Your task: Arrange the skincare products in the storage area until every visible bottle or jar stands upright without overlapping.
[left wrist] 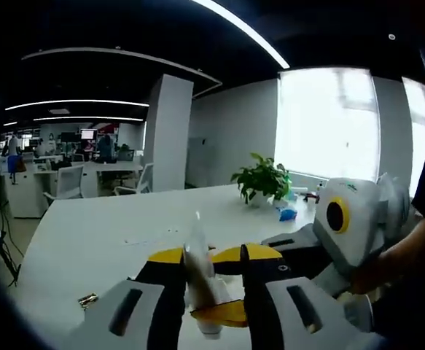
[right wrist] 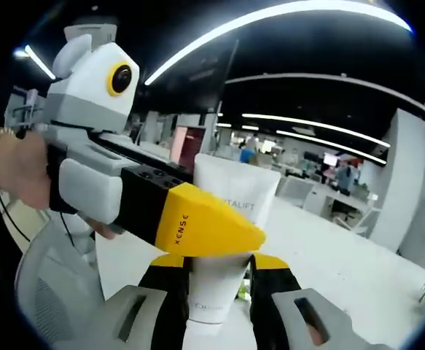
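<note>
Both jaws pinch white tube (right wrist: 219,240); potted plant (left wrist: 262,179) stands on table (left wrist: 110,233).

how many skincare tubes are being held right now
1: a white tube clamped by both grippers, the right gripper low on it, the left gripper pinching it too. Others may be hidden.

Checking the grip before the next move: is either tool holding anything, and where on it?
Both tools hold one white tube. The right tool clamps its lower body; the left tool grips near the flat sealed end.
</note>
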`<action>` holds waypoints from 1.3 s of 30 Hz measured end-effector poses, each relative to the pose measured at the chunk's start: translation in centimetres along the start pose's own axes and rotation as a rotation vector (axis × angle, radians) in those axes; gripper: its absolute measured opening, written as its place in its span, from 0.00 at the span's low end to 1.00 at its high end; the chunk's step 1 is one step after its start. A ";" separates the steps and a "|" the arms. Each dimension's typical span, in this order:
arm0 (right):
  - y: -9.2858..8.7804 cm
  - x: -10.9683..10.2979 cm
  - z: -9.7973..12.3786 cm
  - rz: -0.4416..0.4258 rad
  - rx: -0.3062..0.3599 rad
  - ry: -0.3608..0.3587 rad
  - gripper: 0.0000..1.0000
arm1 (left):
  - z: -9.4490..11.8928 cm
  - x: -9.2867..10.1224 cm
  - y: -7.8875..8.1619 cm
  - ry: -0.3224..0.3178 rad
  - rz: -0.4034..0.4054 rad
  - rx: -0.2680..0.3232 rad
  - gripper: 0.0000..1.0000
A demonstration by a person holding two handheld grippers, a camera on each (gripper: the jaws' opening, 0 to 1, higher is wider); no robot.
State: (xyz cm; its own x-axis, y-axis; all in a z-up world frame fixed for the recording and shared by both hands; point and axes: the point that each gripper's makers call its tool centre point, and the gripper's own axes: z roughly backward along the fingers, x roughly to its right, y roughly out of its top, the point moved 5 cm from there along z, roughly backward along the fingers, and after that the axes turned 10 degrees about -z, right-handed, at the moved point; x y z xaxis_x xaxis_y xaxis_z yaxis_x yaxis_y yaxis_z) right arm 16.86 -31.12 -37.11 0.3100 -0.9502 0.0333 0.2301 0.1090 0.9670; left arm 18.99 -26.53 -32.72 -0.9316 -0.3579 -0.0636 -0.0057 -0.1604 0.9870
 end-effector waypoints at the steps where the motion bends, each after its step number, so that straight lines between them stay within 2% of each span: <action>1: 0.0 0.0 0.0 -0.002 -0.001 0.003 0.24 | 0.0 0.0 -0.1 0.004 -0.004 -0.004 0.21; 5: -0.1 -0.3 0.0 -0.005 0.001 0.015 0.24 | 0.1 -0.2 -0.3 0.031 -0.045 -0.023 0.12; 6: -0.1 -0.4 0.1 -0.006 0.004 0.020 0.24 | 0.3 -0.6 -0.5 0.061 -0.090 -0.051 0.07; 7: 0.0 -0.6 0.2 -0.004 0.007 0.025 0.24 | 0.3 -0.7 -0.6 0.063 -0.118 -0.060 0.08; 9: -0.1 -0.4 0.4 -0.009 0.004 0.023 0.24 | 0.4 -0.3 -0.6 0.049 -0.093 -0.056 0.08; 11: -0.1 -0.3 0.8 -0.019 0.010 0.022 0.24 | 0.2 0.4 -0.3 0.008 -0.089 -0.049 0.06; 13: -0.1 -0.1 1.2 -0.031 0.024 0.022 0.24 | 0.1 0.5 0.0 0.000 -0.109 -0.055 0.06; 16: -0.1 -0.2 1.4 -0.047 0.043 0.044 0.25 | 0.1 0.3 0.2 -0.045 -0.075 -0.077 0.05; 19: -0.1 -0.5 1.5 -0.061 0.045 0.127 0.26 | 0.5 0.2 0.1 -0.084 -0.077 -0.098 0.05; 21: 0.0 -0.4 1.7 -0.105 0.067 0.183 0.26 | 0.8 0.2 -0.2 -0.149 -0.148 -0.112 0.05; 23: 0.4 -0.1 2.3 -0.096 0.097 0.206 0.32 | 1.0 0.4 -0.5 -0.185 -0.193 -0.142 0.05; 24: 0.6 0.1 2.6 -0.095 0.103 0.230 0.36 | 1.0 0.8 -0.5 -0.226 -0.214 -0.147 0.05; 26: 0.6 0.1 3.0 -0.106 0.097 0.297 0.38 | 1.1 1.0 -0.3 -0.259 -0.185 -0.127 0.04; 29: 0.2 0.5 3.6 -0.096 0.076 0.360 0.35 | 1.2 2.1 1.1 -0.371 -0.116 -0.049 0.04; 31: 0.2 0.5 4.1 -0.143 0.071 0.415 0.35 | 1.2 2.5 1.9 -0.409 -0.091 -0.018 0.04; 36: 0.9 0.6 5.0 -0.204 0.096 0.541 0.33 | 1.1 3.3 3.2 -0.491 -0.130 0.025 0.04; 37: 1.0 0.7 5.1 -0.214 0.091 0.557 0.33 | 1.2 3.6 3.3 -0.526 -0.136 0.032 0.04; 39: 1.0 1.2 5.2 -0.217 0.086 0.557 0.34 | 1.2 3.6 3.4 -0.549 -0.132 0.039 0.04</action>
State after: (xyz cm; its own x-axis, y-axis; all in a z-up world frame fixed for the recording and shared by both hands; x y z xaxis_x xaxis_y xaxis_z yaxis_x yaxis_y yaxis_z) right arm 12.70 -33.66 -34.84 0.7062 -0.6495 -0.2817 0.2738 -0.1164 0.9547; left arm 15.17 -27.30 -29.40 -0.9745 0.1950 -0.1110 -0.1384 -0.1332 0.9814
